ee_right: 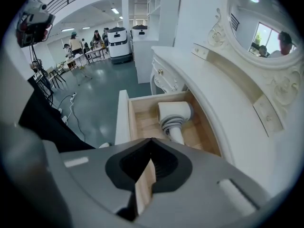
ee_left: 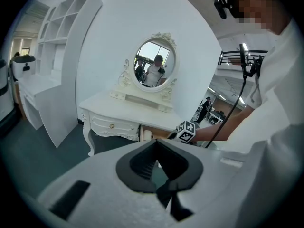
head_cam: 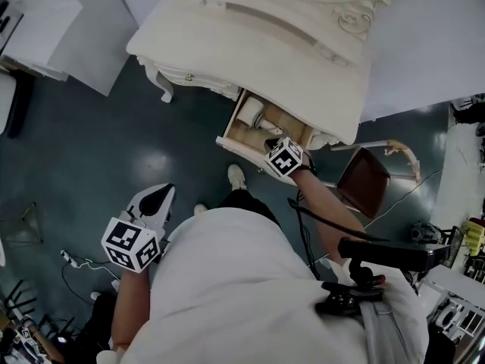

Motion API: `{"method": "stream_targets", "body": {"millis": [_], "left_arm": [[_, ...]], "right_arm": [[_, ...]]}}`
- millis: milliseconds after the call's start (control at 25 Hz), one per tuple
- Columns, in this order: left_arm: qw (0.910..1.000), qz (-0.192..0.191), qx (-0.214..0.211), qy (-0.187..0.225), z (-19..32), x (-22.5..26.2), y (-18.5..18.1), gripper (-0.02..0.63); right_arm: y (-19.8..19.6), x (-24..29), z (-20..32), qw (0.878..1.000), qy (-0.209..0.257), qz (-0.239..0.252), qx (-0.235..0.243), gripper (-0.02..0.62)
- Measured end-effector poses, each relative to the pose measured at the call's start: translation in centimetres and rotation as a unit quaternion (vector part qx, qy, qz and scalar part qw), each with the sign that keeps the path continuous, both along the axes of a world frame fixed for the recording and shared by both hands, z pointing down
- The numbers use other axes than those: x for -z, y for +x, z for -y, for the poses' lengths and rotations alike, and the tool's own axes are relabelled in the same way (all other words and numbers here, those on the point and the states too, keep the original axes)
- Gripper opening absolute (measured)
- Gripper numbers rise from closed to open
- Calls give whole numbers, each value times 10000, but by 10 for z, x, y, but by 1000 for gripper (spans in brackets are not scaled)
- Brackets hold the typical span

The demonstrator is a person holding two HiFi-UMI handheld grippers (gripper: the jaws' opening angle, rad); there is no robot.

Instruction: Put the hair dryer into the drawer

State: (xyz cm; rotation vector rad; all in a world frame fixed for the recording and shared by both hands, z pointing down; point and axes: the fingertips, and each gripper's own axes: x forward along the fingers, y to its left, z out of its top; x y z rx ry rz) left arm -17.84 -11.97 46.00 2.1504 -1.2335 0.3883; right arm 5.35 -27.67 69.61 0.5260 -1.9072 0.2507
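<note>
— Room?
— White worktop (head_cam: 250,44), oval mirror (ee_left: 154,63), teal floor (head_cam: 91,142). The hair dryer (ee_right: 175,114) lies in the open drawer (ee_right: 122,122), toward one end.
— Grippers?
— Both clenched, empty: right gripper (ee_right: 151,140), left gripper (ee_left: 155,141). The right one hides the dryer's handle tip.

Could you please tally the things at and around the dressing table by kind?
hand-held grippers: 2, left hand-held gripper, right hand-held gripper
hair dryer: 1
drawer: 1
mirror: 1
dressing table: 1
chair: 1
Total: 7
</note>
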Motion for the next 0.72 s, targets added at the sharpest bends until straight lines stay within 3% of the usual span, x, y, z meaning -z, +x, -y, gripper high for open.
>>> {"method": "stream_targets", "body": {"millis": [480,720], "left_arm": [[9995,-93,-285,87,-48,-4,-17,3],[9989,-118,-453,75,-80,-9,-24,3]], "right_arm": [[-21,37,-79,9980,-89,428,-458,0],[-43,57,-132,9968,-101,648,-454,0]]}}
